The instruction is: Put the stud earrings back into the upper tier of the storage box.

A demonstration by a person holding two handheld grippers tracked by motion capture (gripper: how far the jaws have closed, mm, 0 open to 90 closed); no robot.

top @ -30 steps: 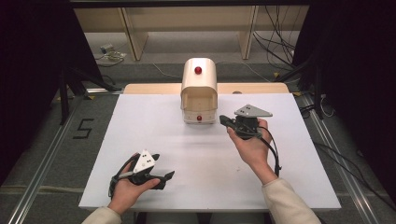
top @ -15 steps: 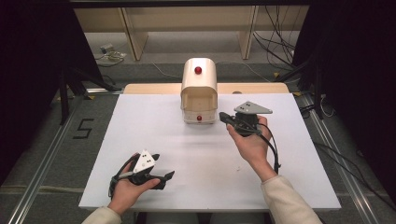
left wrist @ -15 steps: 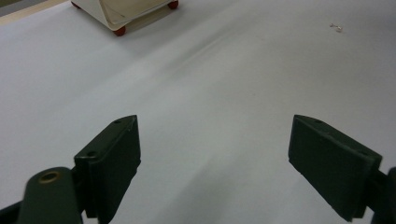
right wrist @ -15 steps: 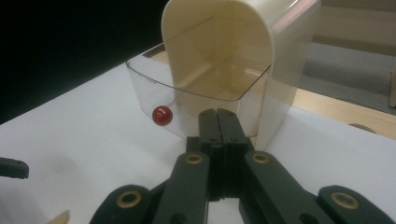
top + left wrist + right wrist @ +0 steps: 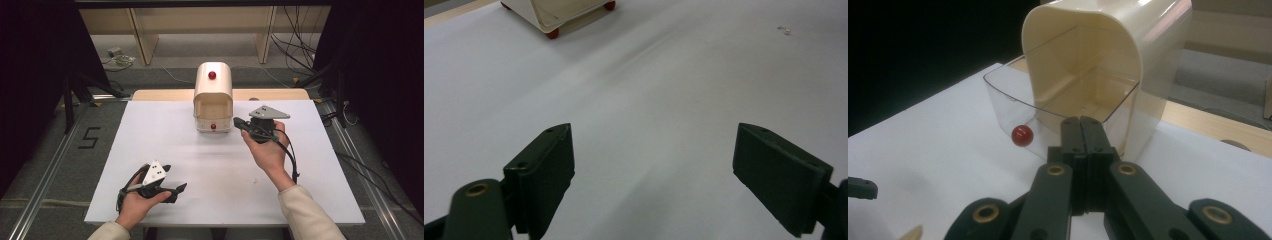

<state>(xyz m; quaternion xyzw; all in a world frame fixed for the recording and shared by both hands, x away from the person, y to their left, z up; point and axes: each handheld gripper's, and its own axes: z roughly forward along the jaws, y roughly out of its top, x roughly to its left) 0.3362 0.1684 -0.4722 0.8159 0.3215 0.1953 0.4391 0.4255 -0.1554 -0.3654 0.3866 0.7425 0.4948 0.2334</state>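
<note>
The cream plastic bread-bin-shaped box with a clear roll-front drawer (image 5: 213, 102) stands at the far middle of the white tabletop (image 5: 165, 150). The right hand-held gripper (image 5: 239, 122), jaws pressed together on nothing, points at the box from its right side; in the right gripper view its tips lie just beside the clear front, right of the small red round knob (image 5: 1022, 135). The left hand-held gripper (image 5: 181, 188), jaws apart and empty, rests well apart at the near edge, so the right one is nearer.

Box (image 5: 213, 97) at upper centre of the table (image 5: 165, 150), right gripper (image 5: 240, 122) just right of its front, left gripper (image 5: 175, 190) at lower left.
</note>
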